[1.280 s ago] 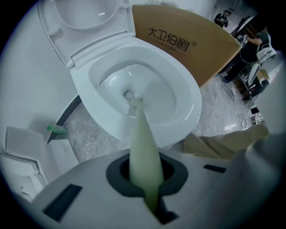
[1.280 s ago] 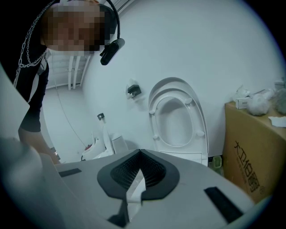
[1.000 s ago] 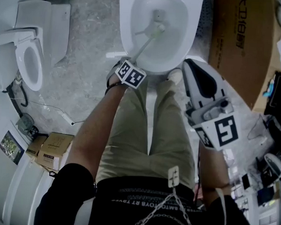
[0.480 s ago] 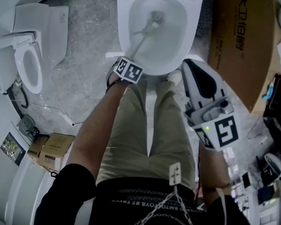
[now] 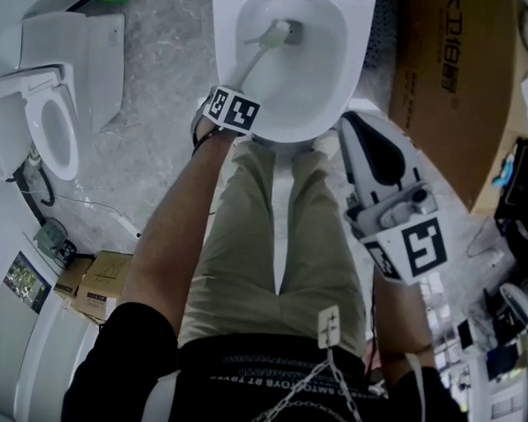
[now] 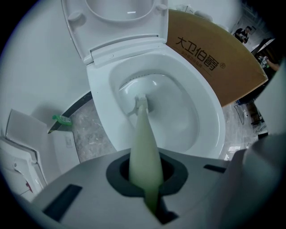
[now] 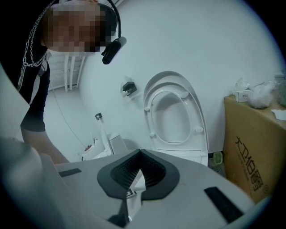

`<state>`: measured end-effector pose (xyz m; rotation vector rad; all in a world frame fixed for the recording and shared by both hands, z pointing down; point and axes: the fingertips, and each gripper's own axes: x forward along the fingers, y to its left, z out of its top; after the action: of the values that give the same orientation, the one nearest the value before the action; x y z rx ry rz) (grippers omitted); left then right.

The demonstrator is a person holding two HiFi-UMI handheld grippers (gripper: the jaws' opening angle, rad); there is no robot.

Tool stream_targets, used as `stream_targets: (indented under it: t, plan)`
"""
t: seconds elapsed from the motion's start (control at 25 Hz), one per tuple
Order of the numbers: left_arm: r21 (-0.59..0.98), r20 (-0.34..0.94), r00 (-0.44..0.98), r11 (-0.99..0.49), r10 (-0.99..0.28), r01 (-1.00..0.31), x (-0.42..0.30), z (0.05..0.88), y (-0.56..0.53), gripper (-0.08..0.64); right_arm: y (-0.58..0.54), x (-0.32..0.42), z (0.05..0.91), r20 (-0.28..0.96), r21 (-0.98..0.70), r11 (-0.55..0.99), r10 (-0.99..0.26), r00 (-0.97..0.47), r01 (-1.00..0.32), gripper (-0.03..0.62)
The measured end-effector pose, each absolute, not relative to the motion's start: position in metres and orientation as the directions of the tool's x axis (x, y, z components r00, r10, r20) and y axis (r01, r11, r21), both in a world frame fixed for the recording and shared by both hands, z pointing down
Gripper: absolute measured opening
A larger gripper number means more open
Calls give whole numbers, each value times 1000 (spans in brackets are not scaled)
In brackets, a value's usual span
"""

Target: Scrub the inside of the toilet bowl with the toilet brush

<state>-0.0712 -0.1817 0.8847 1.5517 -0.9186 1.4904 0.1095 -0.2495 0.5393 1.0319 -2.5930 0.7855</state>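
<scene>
The white toilet bowl [image 5: 327,94] [image 6: 103,112] lies ahead of me with its lid [image 6: 120,18] up. My left gripper [image 5: 231,109] [image 6: 145,172] hangs over the bowl's near rim, shut on the toilet brush's pale green handle [image 6: 145,147]. The brush head [image 5: 278,32] [image 6: 141,100] rests against the bowl's inner wall beside the drain. My right gripper [image 5: 352,122] [image 7: 139,151] is held to the right of the bowl. Its pads meet at the tips and it holds nothing.
A large cardboard box [image 5: 448,74] [image 6: 210,58] stands right of the toilet. A second toilet [image 5: 52,124] and small boxes [image 5: 101,281] sit at the left. Clutter [image 5: 505,324] fills the floor at the right. My legs [image 5: 281,224] stand before the bowl.
The left gripper has moved forward to the bowl's rim, and the brush head has slid from mid-bowl up to the drain. The right gripper has stayed put.
</scene>
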Motion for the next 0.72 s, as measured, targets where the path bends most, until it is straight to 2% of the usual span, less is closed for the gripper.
stream_targets:
  t: [0.32, 0.72]
  plan:
    - [39, 999, 49, -432, -12, -901, -61, 887, -213, 2, -248, 121, 545, 424, -394, 588, -566, -707, -707, 5]
    - [56, 996, 86, -503, -37, -862, -20, 885, -210, 2, -241, 135, 545, 414, -411, 560, -588, -695, -719, 5]
